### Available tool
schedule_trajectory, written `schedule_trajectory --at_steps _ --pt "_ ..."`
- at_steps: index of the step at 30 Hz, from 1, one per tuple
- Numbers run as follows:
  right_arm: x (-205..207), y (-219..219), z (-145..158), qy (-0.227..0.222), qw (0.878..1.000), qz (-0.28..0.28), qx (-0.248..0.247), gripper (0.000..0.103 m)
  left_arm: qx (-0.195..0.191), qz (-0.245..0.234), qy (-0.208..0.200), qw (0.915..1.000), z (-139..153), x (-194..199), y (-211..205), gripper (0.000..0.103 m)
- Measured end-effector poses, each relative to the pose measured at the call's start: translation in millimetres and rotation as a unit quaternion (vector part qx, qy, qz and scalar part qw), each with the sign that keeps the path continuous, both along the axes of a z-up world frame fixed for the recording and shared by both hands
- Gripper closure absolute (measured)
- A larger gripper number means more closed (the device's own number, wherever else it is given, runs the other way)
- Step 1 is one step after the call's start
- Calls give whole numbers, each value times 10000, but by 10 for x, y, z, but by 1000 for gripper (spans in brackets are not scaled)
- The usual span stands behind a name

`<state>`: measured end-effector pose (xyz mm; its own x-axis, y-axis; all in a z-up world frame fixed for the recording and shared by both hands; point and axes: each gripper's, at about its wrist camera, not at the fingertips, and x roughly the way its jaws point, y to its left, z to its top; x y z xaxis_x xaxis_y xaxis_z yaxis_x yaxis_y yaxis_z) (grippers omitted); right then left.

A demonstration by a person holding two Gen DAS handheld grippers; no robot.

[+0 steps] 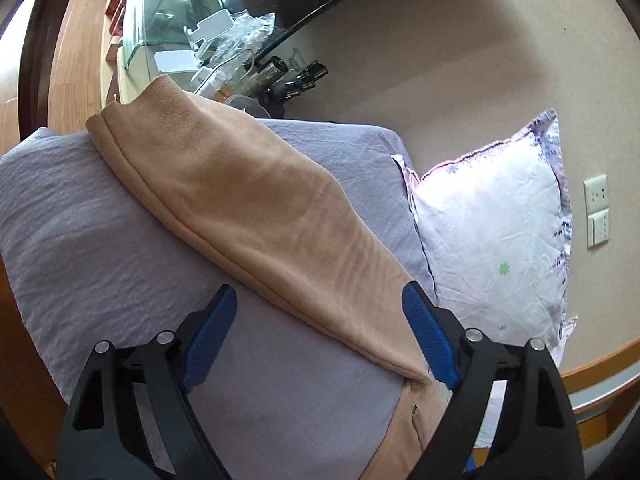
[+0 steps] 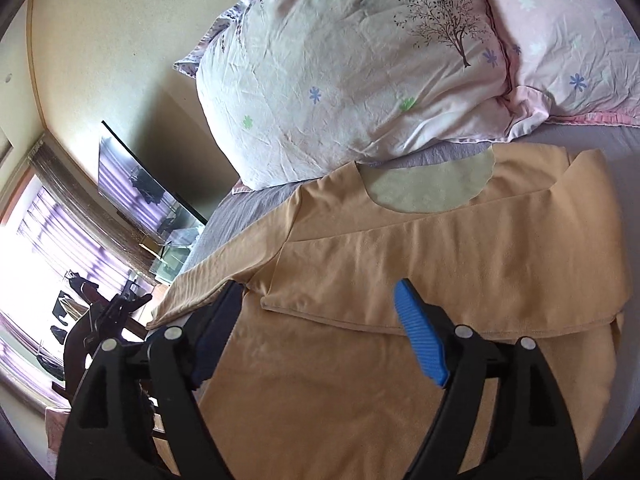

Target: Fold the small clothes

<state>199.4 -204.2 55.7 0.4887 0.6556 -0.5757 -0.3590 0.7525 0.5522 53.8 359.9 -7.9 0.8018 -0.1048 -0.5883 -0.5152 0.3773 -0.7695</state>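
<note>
The tan long-sleeved top [image 2: 400, 280] is lying flat on the grey-lilac bed sheet [image 1: 100, 240], its neckline [image 2: 432, 190] pointing toward the floral pillow [image 2: 340, 92]. One sleeve is lying folded across the chest, with its cuff edge sitting just ahead of your right gripper [image 2: 320, 308]; the other sleeve [image 1: 248, 208] is stretching out straight across the sheet toward the foot of the bed.

Your right gripper is hovering over the torso of the top with its blue-padded jaws spread wide, gripping nothing. Your left gripper [image 1: 320, 312] is likewise standing released, jaws apart, straddling the shoulder end of the outstretched sleeve; whether its pads are touching the cloth cannot be told.

The pillow is leaning against the beige wall [image 1: 440, 60], beside a wall socket [image 1: 596, 194] and switch plate [image 1: 598, 226]. Beyond the foot of the bed, a dark television screen [image 2: 136, 184] is facing you above a glass stand [image 1: 168, 12] holding clutter.
</note>
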Motion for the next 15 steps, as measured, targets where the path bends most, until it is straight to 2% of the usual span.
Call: schedule_trajectory --at_steps 2,4,5,6,7,8,10,11,12,14,15 --pt "-62 -22 36 -49 9999 56 75 22 -91 57 63 9999 2 43 85 17" --pt "-137 -65 85 -115 9998 95 160 20 -199 144 174 9995 3 72 148 21" --pt "-176 -98 105 -160 9996 106 213 18 -201 199 290 9992 4 82 174 32" --pt "-210 -128 126 -198 9994 108 252 17 -165 271 441 9985 1 91 200 53" --pt "-244 -170 141 -245 9993 101 280 17 -109 359 665 9971 -21 98 230 67" --pt "-274 -215 154 -293 9991 91 293 17 -65 377 834 9958 -51 126 264 88" --pt "-319 -312 174 -364 9988 42 309 17 130 307 1009 9943 -11 220 270 93" --pt "-339 -366 179 -401 9987 -1 305 16 408 236 1035 9935 86 284 219 95" --pt "-358 -422 185 -448 9985 -57 296 16 870 96 985 9913 257 386 107 96" --pt "-388 -557 202 -554 9978 -250 279 16 1796 -274 769 9804 637 624 -228 96" --pt "-391 -623 202 -583 9972 -349 301 16 2228 -520 584 9717 831 757 -460 97"
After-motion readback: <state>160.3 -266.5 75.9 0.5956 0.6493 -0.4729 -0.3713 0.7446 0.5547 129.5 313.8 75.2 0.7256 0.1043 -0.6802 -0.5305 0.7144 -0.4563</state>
